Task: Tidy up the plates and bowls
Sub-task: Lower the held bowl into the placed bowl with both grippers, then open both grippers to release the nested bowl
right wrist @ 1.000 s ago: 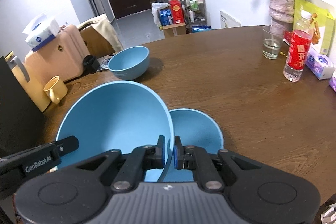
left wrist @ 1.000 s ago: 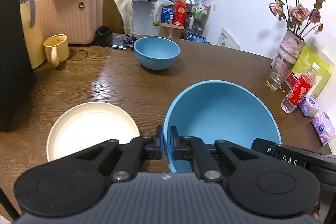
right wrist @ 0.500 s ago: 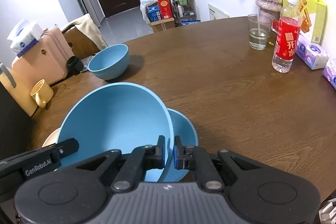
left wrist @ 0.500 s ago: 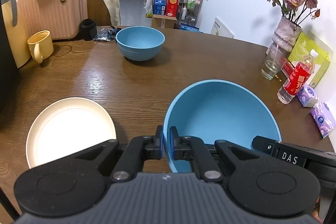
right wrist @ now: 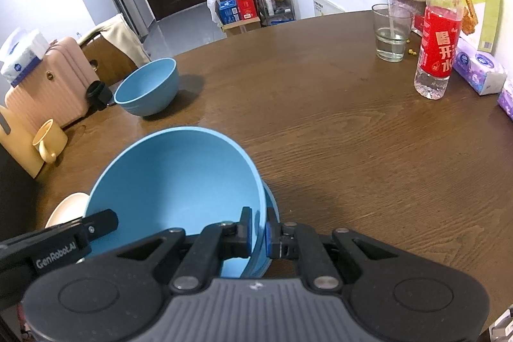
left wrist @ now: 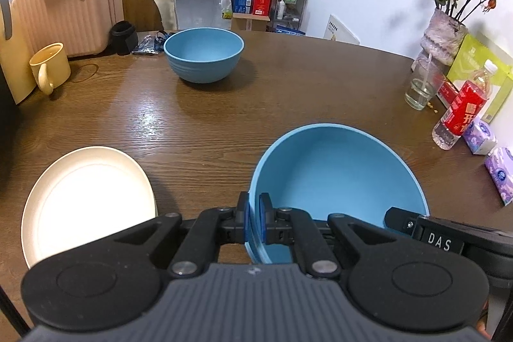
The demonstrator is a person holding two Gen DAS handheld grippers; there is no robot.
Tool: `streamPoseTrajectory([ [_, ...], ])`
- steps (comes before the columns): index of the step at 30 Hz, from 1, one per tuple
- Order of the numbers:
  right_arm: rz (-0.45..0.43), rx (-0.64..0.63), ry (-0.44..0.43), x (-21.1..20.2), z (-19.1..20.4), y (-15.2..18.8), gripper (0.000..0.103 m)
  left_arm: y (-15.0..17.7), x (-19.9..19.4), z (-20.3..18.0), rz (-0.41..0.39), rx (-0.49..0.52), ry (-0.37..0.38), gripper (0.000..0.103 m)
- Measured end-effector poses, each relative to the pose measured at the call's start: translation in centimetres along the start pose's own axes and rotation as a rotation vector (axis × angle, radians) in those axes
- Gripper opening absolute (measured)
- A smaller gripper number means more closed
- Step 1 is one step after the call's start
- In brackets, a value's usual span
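A large blue bowl (left wrist: 336, 175) hangs low over the wooden table (left wrist: 224, 117), held by both grippers at opposite sides of its rim. My left gripper (left wrist: 253, 213) is shut on the rim's left side. My right gripper (right wrist: 258, 229) is shut on its right side. Directly under the held bowl (right wrist: 173, 181) sits a second blue bowl (right wrist: 272, 207), of which only a sliver of wall shows. A cream plate (left wrist: 86, 204) lies on the table to the left. A third blue bowl (left wrist: 203, 53) stands alone at the far side.
A yellow mug (left wrist: 49, 66) and a pink suitcase (left wrist: 67, 12) are at the far left. Along the right edge stand a glass (left wrist: 420, 88), a red-labelled bottle (left wrist: 461, 114), a vase of dried roses (left wrist: 444, 31) and tissue packs (left wrist: 481, 137).
Both grippers have sunk and moved forward with the large blue bowl. It now covers the bowl beneath almost fully, where a second ago half of that bowl showed.
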State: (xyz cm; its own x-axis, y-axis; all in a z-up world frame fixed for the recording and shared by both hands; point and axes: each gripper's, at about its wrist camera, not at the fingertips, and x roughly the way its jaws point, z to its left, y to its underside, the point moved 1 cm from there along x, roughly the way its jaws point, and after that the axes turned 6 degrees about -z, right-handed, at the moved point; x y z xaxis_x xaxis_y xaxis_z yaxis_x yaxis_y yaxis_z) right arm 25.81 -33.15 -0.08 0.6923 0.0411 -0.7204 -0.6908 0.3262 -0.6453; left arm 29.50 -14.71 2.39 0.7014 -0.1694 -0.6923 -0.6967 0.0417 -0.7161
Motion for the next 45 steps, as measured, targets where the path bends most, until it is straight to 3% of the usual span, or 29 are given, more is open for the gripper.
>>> streamPoseTrajectory([
  [18, 0.019, -0.067, 0.030, 2.5, 0.6, 0.2, 0.008, 0.5, 3.3, -0.2, 0.053, 0.024, -0.041, 0.007],
  [45, 0.039, -0.174, 0.097, 2.9, 2.4, 0.1, 0.009, 0.6, 4.2, -0.1, 0.099, 0.020, -0.050, 0.008],
])
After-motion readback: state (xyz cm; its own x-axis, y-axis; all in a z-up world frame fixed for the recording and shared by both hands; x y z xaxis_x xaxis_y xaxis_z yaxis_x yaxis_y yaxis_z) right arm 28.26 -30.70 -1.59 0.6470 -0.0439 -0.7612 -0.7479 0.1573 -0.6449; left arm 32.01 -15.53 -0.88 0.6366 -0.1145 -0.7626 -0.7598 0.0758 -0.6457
